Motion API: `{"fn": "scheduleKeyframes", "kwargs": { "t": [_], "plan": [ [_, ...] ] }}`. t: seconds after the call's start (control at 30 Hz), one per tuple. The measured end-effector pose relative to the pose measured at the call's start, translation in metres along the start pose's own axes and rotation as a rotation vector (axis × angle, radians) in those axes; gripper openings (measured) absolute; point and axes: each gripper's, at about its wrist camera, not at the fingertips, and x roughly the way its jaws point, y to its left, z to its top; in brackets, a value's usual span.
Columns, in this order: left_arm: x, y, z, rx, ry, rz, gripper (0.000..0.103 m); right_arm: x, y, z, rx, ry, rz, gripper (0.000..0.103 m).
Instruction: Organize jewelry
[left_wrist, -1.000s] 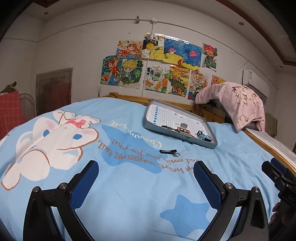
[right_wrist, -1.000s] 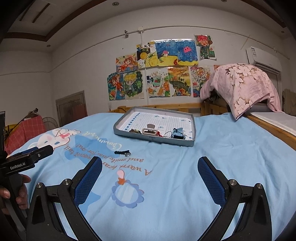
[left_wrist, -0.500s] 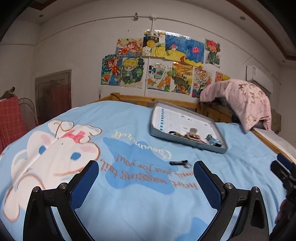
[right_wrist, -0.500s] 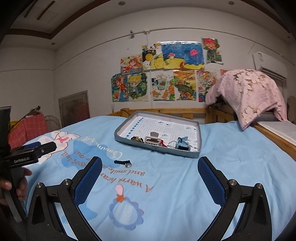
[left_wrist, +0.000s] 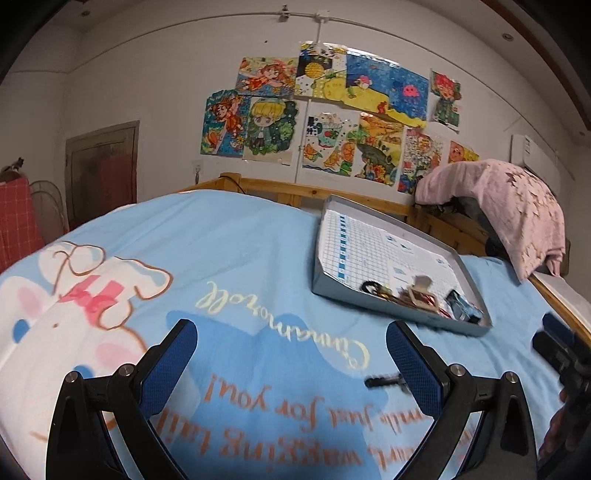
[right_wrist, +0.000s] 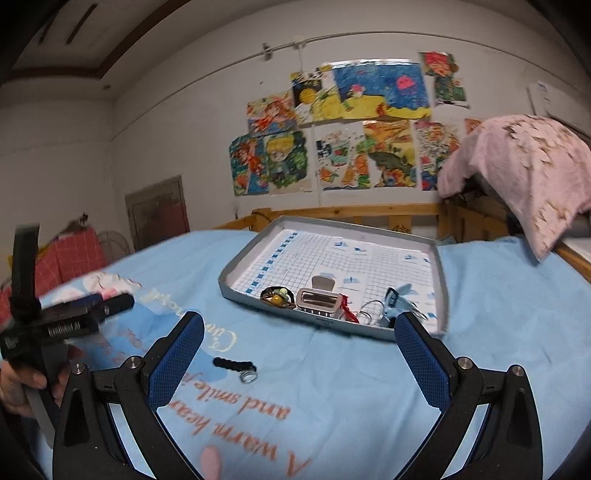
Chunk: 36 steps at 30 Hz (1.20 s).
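Bedroom scene: blue cartoon-print bedsheet (right_wrist: 332, 387) on a wooden-framed bed, drawings (right_wrist: 351, 122) taped to the white wall behind. Grey shallow tray (right_wrist: 441, 295) sits on the sheet with a pile of jewelry (right_wrist: 325, 302) bunched at its near edge. Small black piece with a metal ring (right_wrist: 236, 367) lies loose on the sheet, apart from the tray, on its near side. Left claw (left_wrist: 291, 365) spread wide, holding nothing. Right claw (right_wrist: 299, 354) also spread, empty, above the sheet near the loose piece.
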Motion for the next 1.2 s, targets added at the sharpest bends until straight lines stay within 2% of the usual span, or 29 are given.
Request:
{"fn": "scheduleKeyframes", "kwargs": {
  "t": [0.13,0.3,0.5,0.6,0.7,0.83,0.9,0.97,1.03,1.2],
  "plan": [
    [0.022,0.001,-0.004,-0.026,0.024,-0.012,0.103,0.029,0.000,-0.008,0.030,0.035,0.030,0.101],
    [0.041,-0.004,-0.020,0.010,0.084,-0.045,0.103,0.050,-0.003,-0.023,0.041,0.092,0.040,0.097],
    [0.054,-0.009,-0.030,0.055,0.146,-0.059,0.103,0.063,0.004,-0.035,-0.058,0.198,0.036,0.094],
    [0.060,-0.014,-0.033,0.081,0.173,-0.080,0.102,0.068,-0.002,-0.038,-0.048,0.243,0.059,0.080],
    [0.063,-0.017,-0.036,0.100,0.194,-0.123,0.090,0.073,-0.003,-0.041,-0.046,0.271,0.101,0.073],
    [0.067,-0.017,-0.040,0.105,0.214,-0.187,0.081,0.078,0.004,-0.044,-0.068,0.294,0.137,0.062],
    [0.069,-0.020,-0.042,0.111,0.228,-0.218,0.069,0.082,0.008,-0.046,-0.078,0.313,0.148,0.056],
    [0.073,-0.023,-0.044,0.122,0.244,-0.240,0.064,0.086,0.011,-0.048,-0.087,0.332,0.160,0.048],
    [0.074,-0.027,-0.045,0.134,0.252,-0.254,0.063,0.088,0.014,-0.049,-0.096,0.343,0.173,0.046],
    [0.080,-0.029,-0.047,0.139,0.279,-0.309,0.050,0.091,0.023,-0.049,-0.125,0.354,0.209,0.046]
  ]
}}
